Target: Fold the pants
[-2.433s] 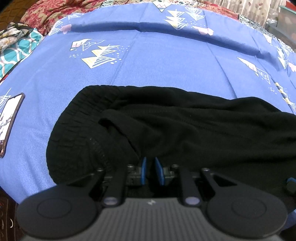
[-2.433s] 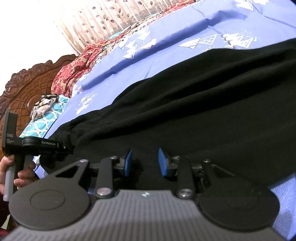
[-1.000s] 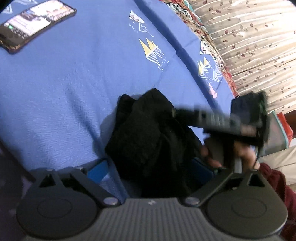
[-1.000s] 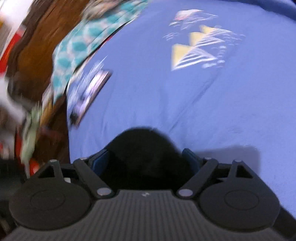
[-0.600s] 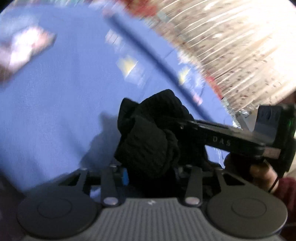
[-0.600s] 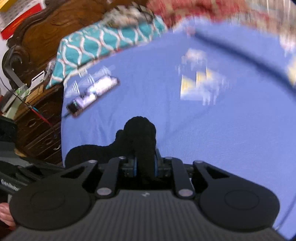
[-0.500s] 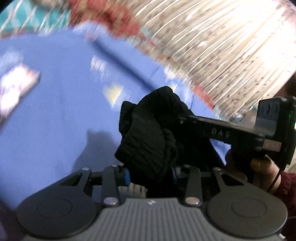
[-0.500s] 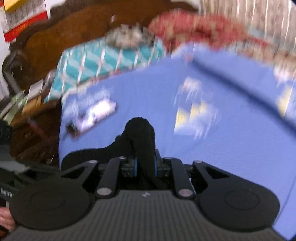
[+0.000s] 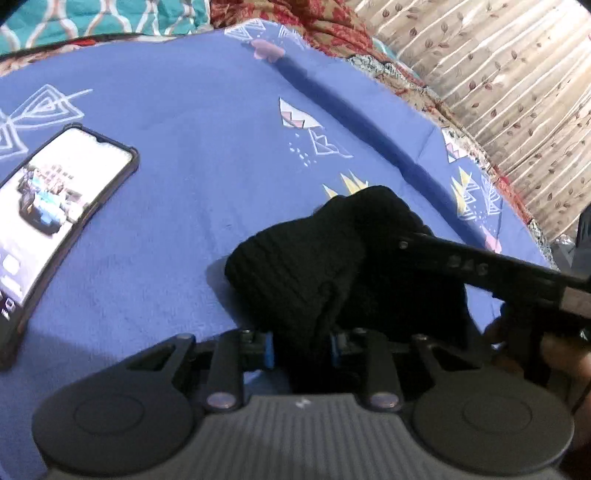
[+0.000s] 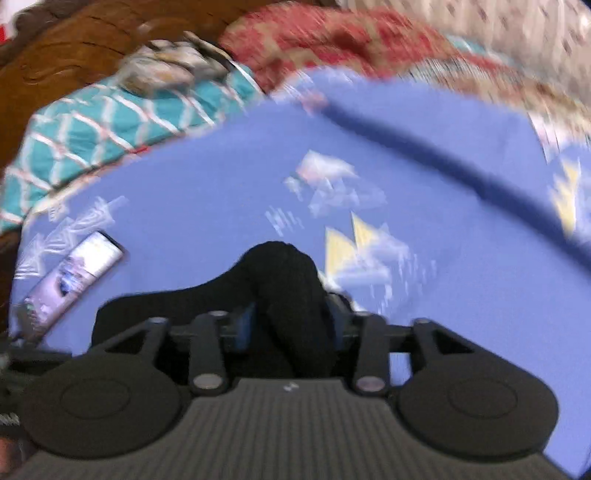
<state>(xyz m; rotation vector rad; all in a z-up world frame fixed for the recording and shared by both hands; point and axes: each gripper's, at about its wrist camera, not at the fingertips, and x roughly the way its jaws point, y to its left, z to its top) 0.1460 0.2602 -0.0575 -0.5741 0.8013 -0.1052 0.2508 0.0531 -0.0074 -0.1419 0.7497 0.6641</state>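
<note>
Your left gripper (image 9: 301,349) has been closing, and its jaws pinch a bunched fold of the one pair of black pants (image 9: 314,266) above the blue patterned bedsheet (image 9: 192,147). Your right gripper (image 10: 291,328) has just been opening, yet fabric fills the gap between its blue pads (image 10: 245,326). One lit smartphone (image 9: 55,206) lies at nine o'clock. At three o'clock the other gripper's black body blocks the sheet. Beyond lie a teal pillow (image 10: 110,125), red bedding (image 9: 314,22) and leaf-print curtains (image 9: 498,74).
</note>
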